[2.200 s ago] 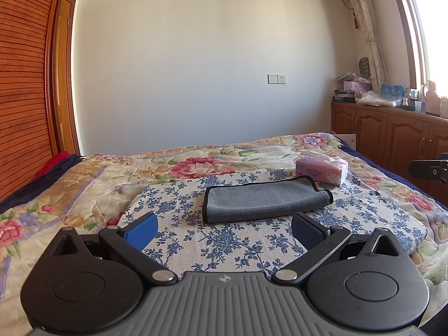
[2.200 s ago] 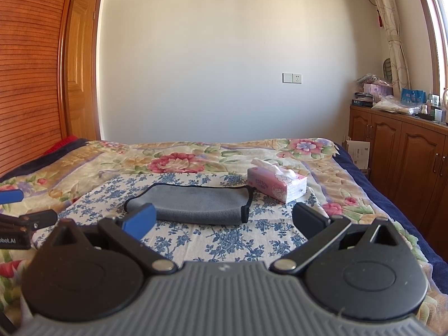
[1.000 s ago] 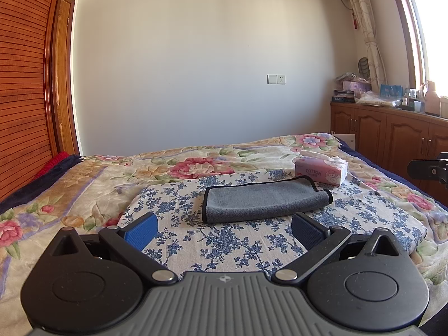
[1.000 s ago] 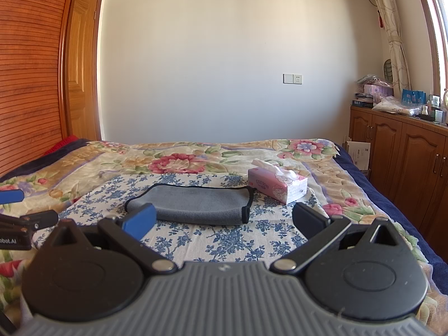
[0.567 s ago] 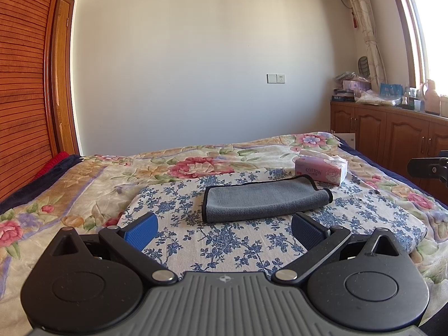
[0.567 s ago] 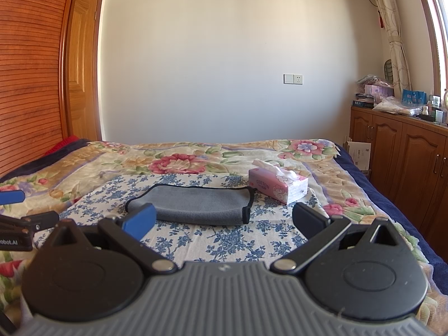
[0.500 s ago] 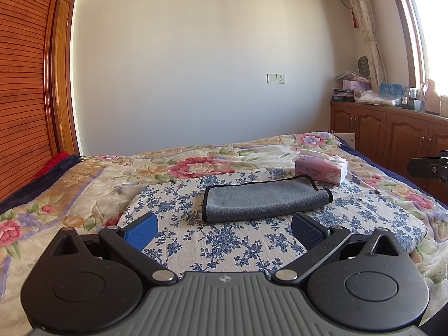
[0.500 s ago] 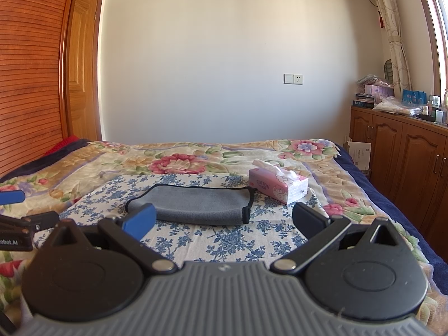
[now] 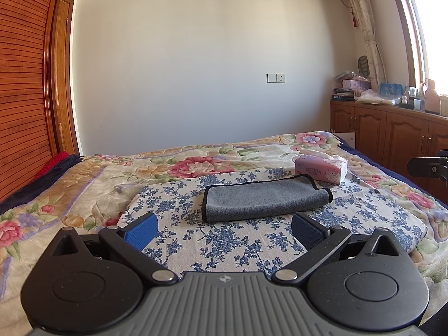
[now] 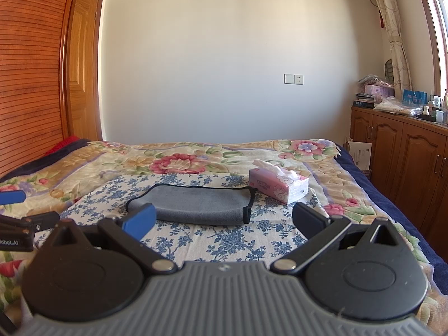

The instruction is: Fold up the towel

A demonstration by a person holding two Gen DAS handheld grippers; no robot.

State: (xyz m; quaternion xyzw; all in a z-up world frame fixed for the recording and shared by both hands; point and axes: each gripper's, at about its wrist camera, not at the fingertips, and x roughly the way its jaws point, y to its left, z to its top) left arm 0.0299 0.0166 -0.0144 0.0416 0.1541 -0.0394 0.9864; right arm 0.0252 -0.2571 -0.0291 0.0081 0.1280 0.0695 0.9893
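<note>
A grey towel with black edging lies folded on a blue-flowered cloth on the bed; it also shows in the right wrist view. My left gripper is open and empty, held back from the towel's near edge. My right gripper is open and empty, also short of the towel. The left gripper's fingers show at the left edge of the right wrist view. The right gripper's finger shows at the right edge of the left wrist view.
A pink tissue box stands just beyond the towel's right end, also in the right wrist view. The floral bedspread covers the bed. Wooden cabinets line the right wall; a slatted wooden door is at left.
</note>
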